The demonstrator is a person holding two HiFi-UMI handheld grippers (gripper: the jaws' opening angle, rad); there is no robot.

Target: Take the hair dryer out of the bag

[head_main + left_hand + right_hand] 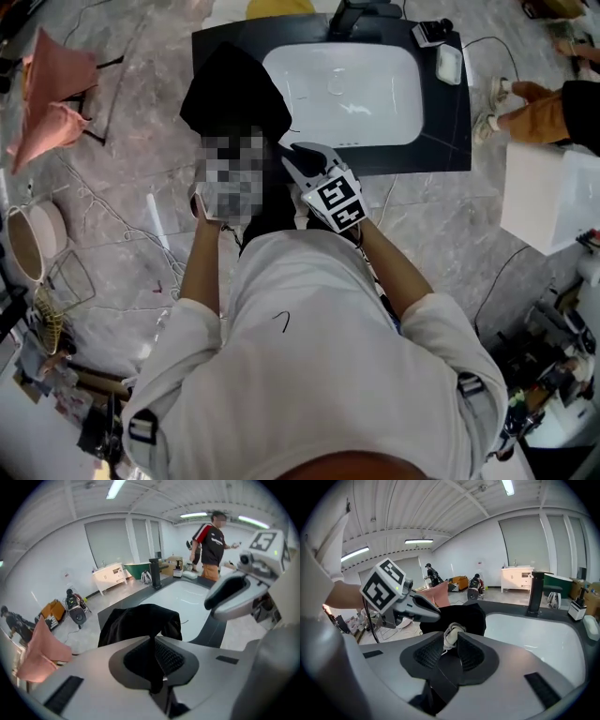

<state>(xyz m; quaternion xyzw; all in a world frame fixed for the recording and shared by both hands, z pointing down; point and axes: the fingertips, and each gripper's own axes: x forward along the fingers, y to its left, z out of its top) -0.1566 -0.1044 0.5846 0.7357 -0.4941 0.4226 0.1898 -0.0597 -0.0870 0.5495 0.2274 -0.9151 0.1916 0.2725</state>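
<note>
A black soft fabric bag is seen slumped on the dark glossy worktop, over the left rim of the white rectangular sink basin. The left tool is pressed together on a fold of the bag's black cloth. The right tool is pinched on a white looped cord at the bag's near edge. The hair dryer itself cannot be made out in any view.
</note>
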